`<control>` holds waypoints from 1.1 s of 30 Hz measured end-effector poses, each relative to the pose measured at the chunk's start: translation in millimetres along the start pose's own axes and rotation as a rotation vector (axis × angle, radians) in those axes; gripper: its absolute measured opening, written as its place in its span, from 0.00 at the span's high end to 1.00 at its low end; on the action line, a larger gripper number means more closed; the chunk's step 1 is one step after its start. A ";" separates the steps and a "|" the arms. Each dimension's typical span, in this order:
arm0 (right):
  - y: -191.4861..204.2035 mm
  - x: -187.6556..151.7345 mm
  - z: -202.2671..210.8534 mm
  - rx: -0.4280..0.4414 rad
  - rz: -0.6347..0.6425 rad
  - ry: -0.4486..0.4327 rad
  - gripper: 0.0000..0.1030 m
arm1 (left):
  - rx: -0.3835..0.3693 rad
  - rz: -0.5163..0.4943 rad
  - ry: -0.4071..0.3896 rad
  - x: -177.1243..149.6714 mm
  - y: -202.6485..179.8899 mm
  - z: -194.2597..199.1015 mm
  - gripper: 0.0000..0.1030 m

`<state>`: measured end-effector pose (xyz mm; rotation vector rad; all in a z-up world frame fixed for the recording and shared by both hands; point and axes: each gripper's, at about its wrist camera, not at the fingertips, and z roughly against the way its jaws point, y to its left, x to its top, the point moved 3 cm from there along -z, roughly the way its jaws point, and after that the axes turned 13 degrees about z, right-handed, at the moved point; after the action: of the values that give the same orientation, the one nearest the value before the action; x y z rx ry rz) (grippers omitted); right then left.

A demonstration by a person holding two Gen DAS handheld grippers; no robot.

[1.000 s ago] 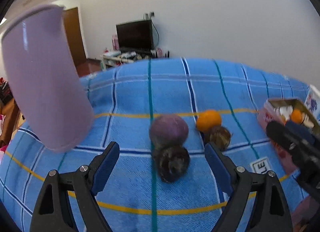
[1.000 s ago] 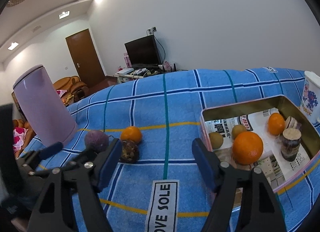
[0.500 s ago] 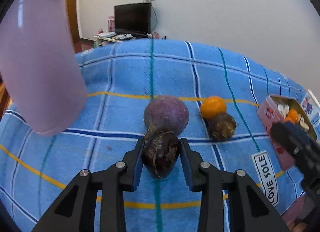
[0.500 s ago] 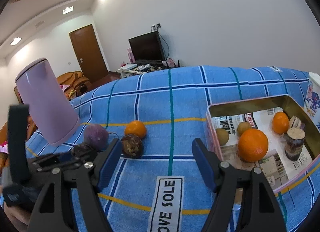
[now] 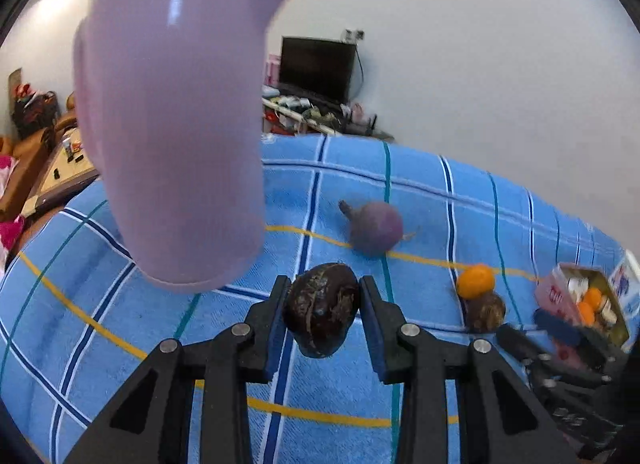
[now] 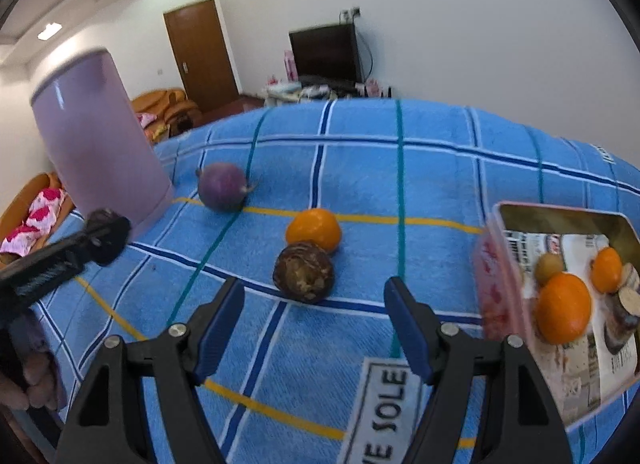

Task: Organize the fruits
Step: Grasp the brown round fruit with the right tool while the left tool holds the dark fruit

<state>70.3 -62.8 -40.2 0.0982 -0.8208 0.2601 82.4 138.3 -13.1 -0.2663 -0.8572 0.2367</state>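
My left gripper (image 5: 323,314) is shut on a dark brown wrinkled fruit (image 5: 321,314) and holds it above the blue checked cloth (image 5: 120,296). In the right wrist view the left gripper (image 6: 105,236) shows at the left with the dark fruit in it. My right gripper (image 6: 314,316) is open and empty, just short of a second brown fruit (image 6: 303,277) that lies against an orange (image 6: 313,229). A purple round fruit (image 6: 222,191) lies further back. The pink tin (image 6: 496,280) at the right holds oranges (image 6: 564,314) and other fruit.
A tall lilac jug (image 5: 172,123) stands on the cloth at the left, close to my left gripper; it also shows in the right wrist view (image 6: 100,143). A "LOVE SOLE" label (image 6: 384,412) lies on the cloth near my right gripper.
My left gripper closed on the dark fruit, lifted it and swung left, away from the purple fruit. My right gripper moved forward toward the brown fruit and orange.
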 end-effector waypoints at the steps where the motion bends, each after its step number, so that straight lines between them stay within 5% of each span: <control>1: 1.2 2.9 -6.7 0.009 -0.003 0.016 0.28 | 0.001 0.006 -0.017 1.2 0.6 2.5 0.65; 4: 7.6 9.1 -30.6 0.037 0.006 0.086 0.29 | 0.012 0.016 -0.044 0.1 0.5 4.1 0.65; 9: 21.4 9.3 -47.9 0.022 0.076 0.157 0.48 | 0.025 -0.003 -0.015 -5.3 -5.3 -1.6 0.65; 10: 22.3 7.7 -46.9 0.027 0.077 0.154 0.59 | 0.025 -0.010 -0.011 -6.3 -7.6 -2.4 0.65; 17: 2.6 -8.4 -25.5 0.192 -0.068 0.056 0.60 | 0.031 -0.037 -0.025 -9.3 -16.7 -3.1 0.65; 21: 3.8 -12.0 -0.7 0.207 -0.071 -0.055 0.60 | 0.028 -0.037 -0.051 -11.0 -19.6 -0.1 0.65; 33: 31.9 -13.8 55.9 -0.079 0.098 -0.285 0.60 | 0.070 -0.100 -0.189 -16.6 -36.2 11.1 0.64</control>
<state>13.1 -45.1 -12.8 0.0212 -1.1202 0.3101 66.8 100.5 -6.1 -0.1359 -1.0443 0.2001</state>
